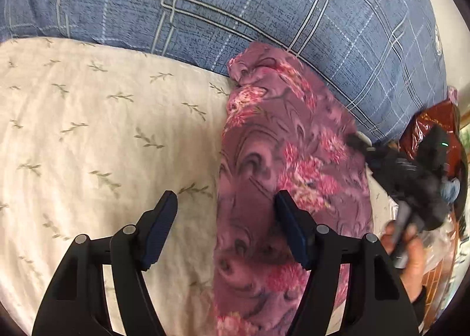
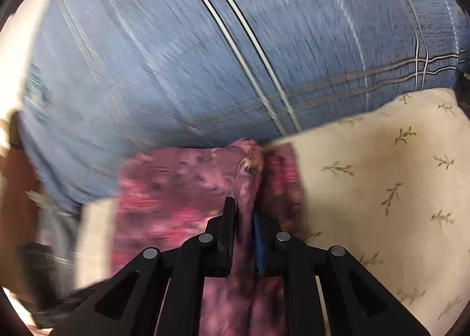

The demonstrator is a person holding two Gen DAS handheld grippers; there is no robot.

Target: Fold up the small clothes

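We see the garment (image 1: 282, 159) on the bed (image 1: 88, 130), against a blue quilt (image 1: 235, 12). Our left hand-held gripper (image 1: 226, 212) gapes over its edge — the right hand-held gripper (image 2: 243, 218) pinches a fold

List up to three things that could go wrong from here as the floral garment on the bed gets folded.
1. The right hand-held gripper pinches only a narrow ridge of the purple floral garment; it may slip out when pulled.
2. The left hand-held gripper is open, straddling the garment's edge; closing could also catch the cream bedsheet.
3. The garment's far end lies bunched against the blue plaid quilt, so the fold may come out uneven.
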